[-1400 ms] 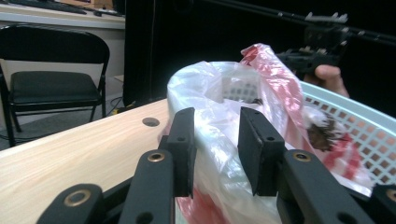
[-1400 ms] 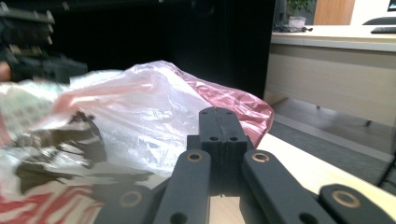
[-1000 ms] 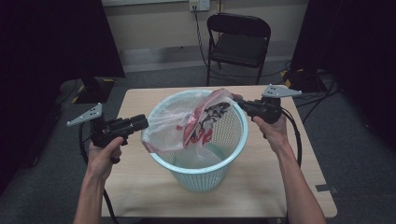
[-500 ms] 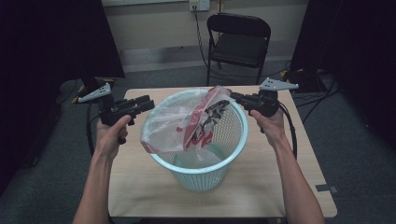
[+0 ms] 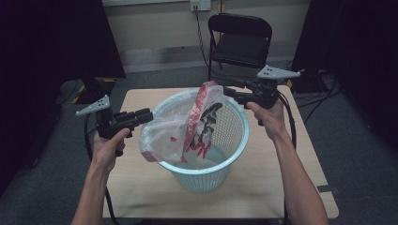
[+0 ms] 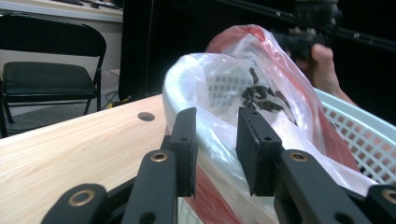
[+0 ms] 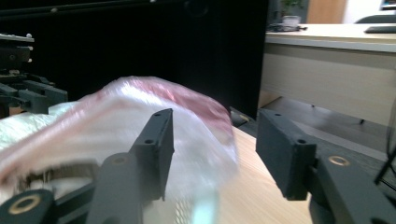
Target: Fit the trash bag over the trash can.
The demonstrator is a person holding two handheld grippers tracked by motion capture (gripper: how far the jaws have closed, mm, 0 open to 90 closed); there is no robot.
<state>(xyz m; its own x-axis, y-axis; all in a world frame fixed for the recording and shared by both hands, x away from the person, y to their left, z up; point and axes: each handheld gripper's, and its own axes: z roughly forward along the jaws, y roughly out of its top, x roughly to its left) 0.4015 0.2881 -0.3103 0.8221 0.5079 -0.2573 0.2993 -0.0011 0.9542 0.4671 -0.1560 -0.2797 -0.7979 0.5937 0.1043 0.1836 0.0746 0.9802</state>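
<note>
I count one pale blue mesh basket (image 5: 213,154) standing on the tabletop (image 5: 286,187), one clear plastic bag (image 5: 187,126) with red and black print draped over its rim, and two hand-held grippers. My left hand-held gripper (image 5: 146,115) sits at the basket's left rim; in the left gripper view its jaws stand either side of a fold of the bag (image 6: 243,116) and have just been closing, though I cannot tell whether the pads press the film. My right hand-held gripper (image 5: 228,92) is at the far right rim, just beside the bag's raised red edge. In the right gripper view its jaws have just been opening and stand apart, with the bag (image 7: 140,121) in front of the left jaw and the right jaw clear of it.

The bag is blurred in that view, so its edge is hard to trace. The basket's base is hidden by its own wall, and the bag's lower part sinks inside.

Behind the tabletop stands one black folding chair (image 5: 239,44), with cables on the floor at the right.
</note>
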